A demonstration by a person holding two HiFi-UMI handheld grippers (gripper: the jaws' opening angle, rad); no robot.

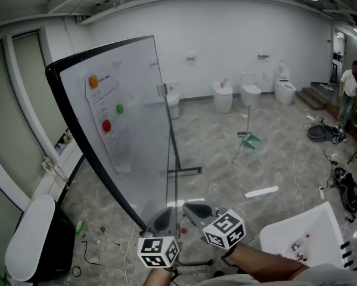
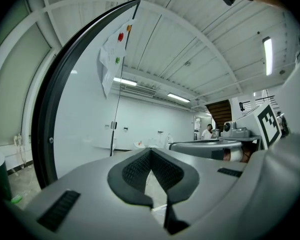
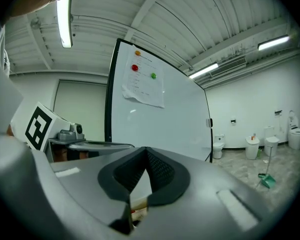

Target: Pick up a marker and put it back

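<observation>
**Both grippers closed and empty before the whiteboard**

The left gripper (image 2: 151,152) and the right gripper (image 3: 146,151) are held low and side by side at the foot of a whiteboard (image 1: 136,118), the right one just beside the left.

In the left gripper view the two dark ribbed pads (image 2: 134,170) meet at their tips. Only a narrow wedge of floor shows through the gap beneath them, and nothing is gripped.

The right gripper view shows the same state, with the pads (image 3: 162,171) touching at the tips and no object between them. Low in the gap behind the pads is a pale scrap with red on it (image 3: 138,208); it lies beyond the jaws and cannot be identified.

The whiteboard stands upright on a dark-framed stand on the marbled floor (image 1: 226,159). Near its upper left corner hangs a sheet of paper (image 1: 109,130) with three round magnets:
- orange (image 1: 93,81) at the top edge of the sheet
- green (image 1: 120,108) toward its right edge
- red (image 1: 106,125) below and left of the green

No marker can be picked out with certainty. Small red-and-white things (image 1: 297,246) lie on a white table (image 1: 321,222) toward its near edge, well apart from both grippers. They are too small to tell whether any is a marker.

Toilets (image 1: 250,92) line the far wall, and a person (image 1: 348,91) stands at the far right.
</observation>
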